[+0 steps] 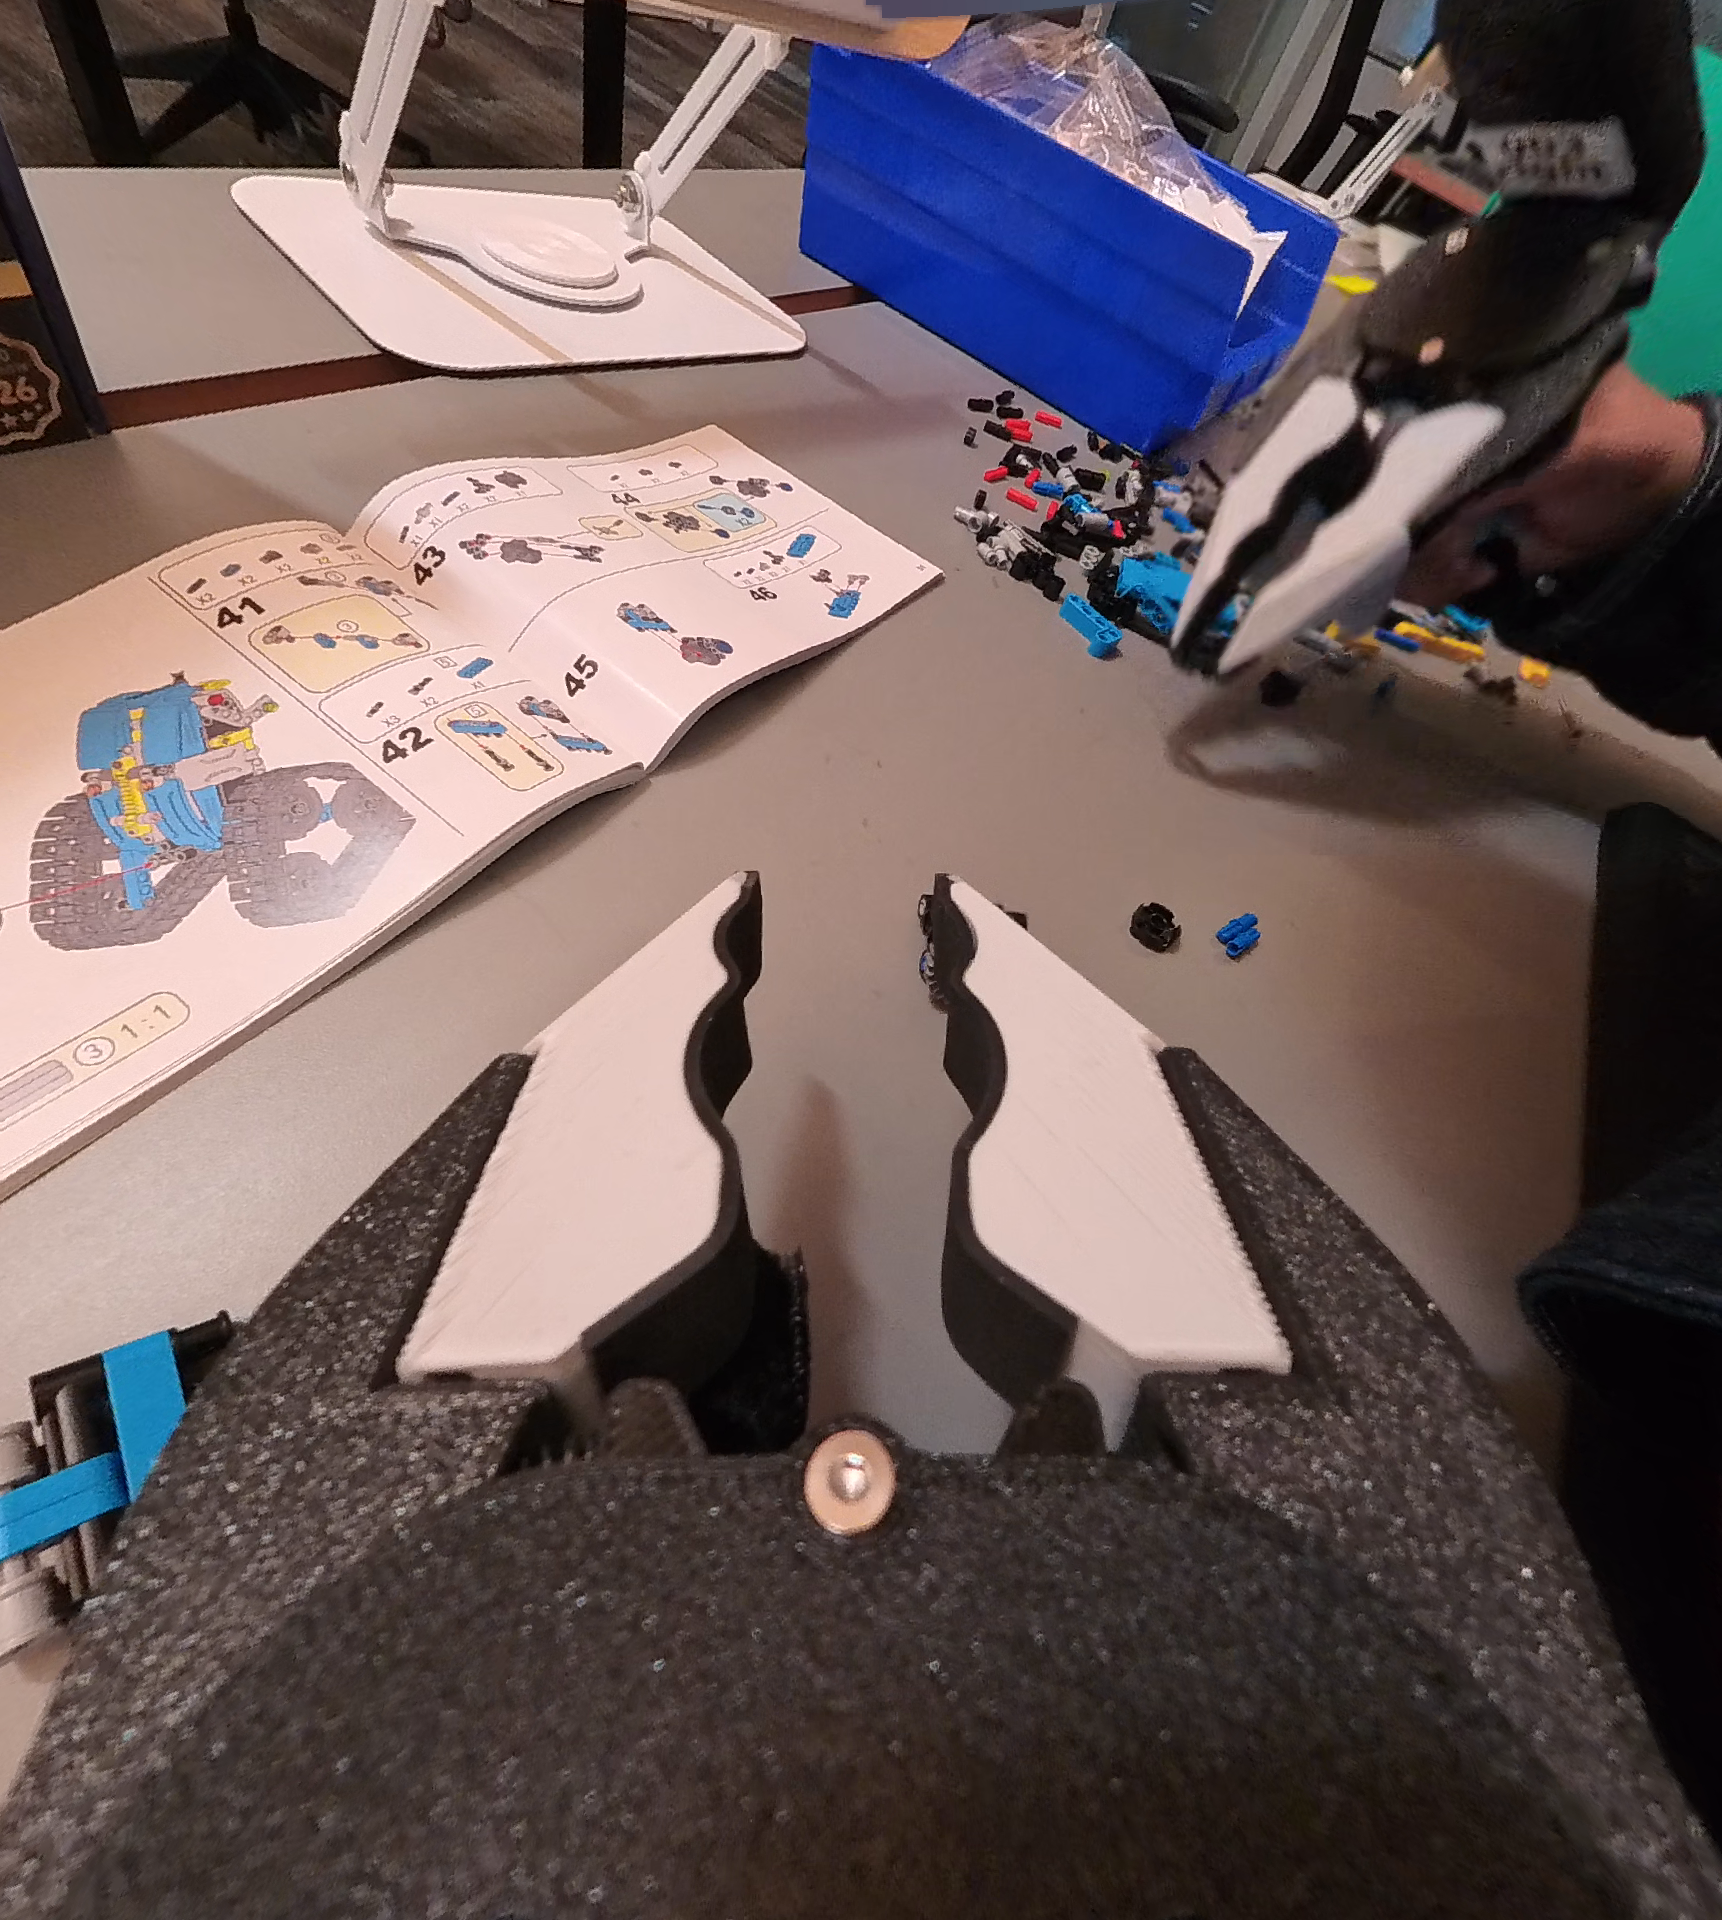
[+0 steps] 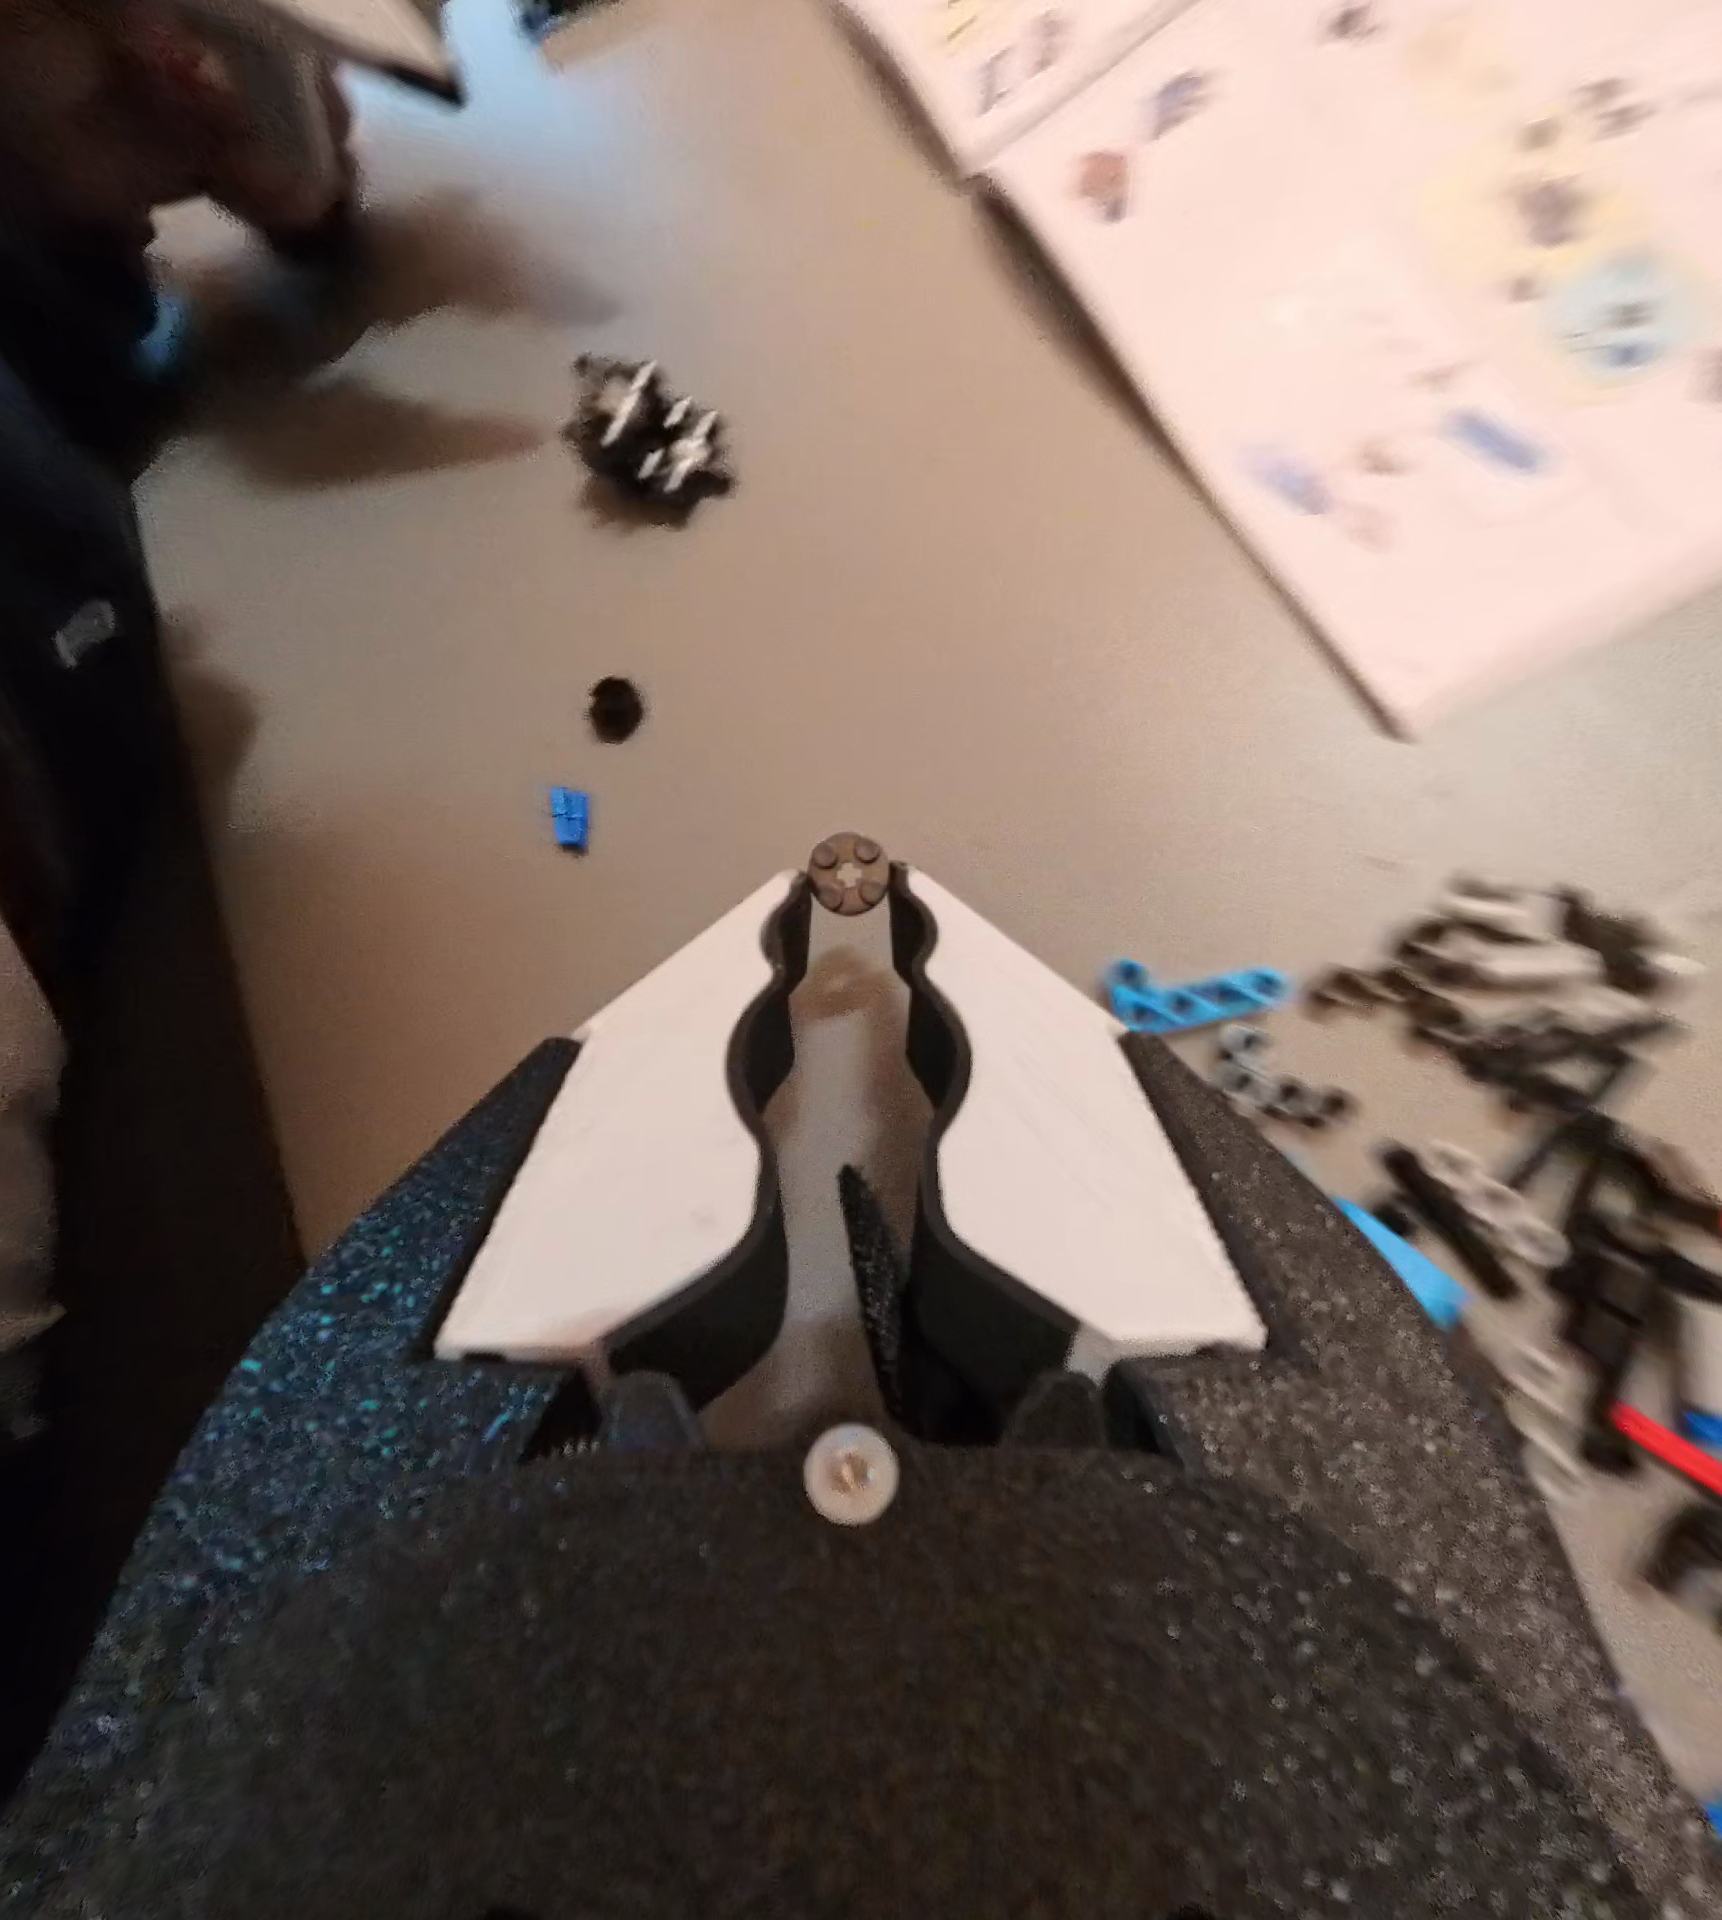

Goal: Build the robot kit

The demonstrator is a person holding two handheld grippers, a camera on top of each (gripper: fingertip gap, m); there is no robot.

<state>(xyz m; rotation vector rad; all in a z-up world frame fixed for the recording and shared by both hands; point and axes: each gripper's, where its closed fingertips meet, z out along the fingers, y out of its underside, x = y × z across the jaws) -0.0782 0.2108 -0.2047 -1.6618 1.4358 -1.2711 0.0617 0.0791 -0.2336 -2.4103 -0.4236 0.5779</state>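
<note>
Your left gripper (image 1: 841,904) sits low over the grey bench (image 1: 940,748), jaws spread wide with nothing between them. Just behind its right fingertip a small dark assembly (image 1: 928,940) peeks out, mostly hidden. A little to the right lie a black round piece (image 1: 1155,925) and a blue pin (image 1: 1238,932), close together but apart.

To the left, the open booklet (image 1: 337,727) lies flat. Near the left edge, beside your gripper's body, rests a grey and blue assembly (image 1: 57,1475). Far off stand a white stand (image 1: 524,270) and a blue bin (image 1: 1044,260) with clear bags in it. In front of the bin spreads the loose parts pile (image 1: 1075,509), black, grey, red and blue.

Your right gripper (image 2: 852,880) is up off the bench, jaws pinching a small round brown piece (image 2: 850,878) right at the tips. From the left wrist view that gripper (image 1: 1215,649) hangs over the near edge of the pile, blurred.

Through the right wrist view, the blue pin (image 2: 569,818) and the black round piece (image 2: 615,710) lie ahead on the bench, with a dark toothed part (image 2: 649,442) farther on. The parts pile (image 2: 1563,1195) spreads to the right, all of it blurred. The booklet (image 2: 1408,312) fills the far right corner.
</note>
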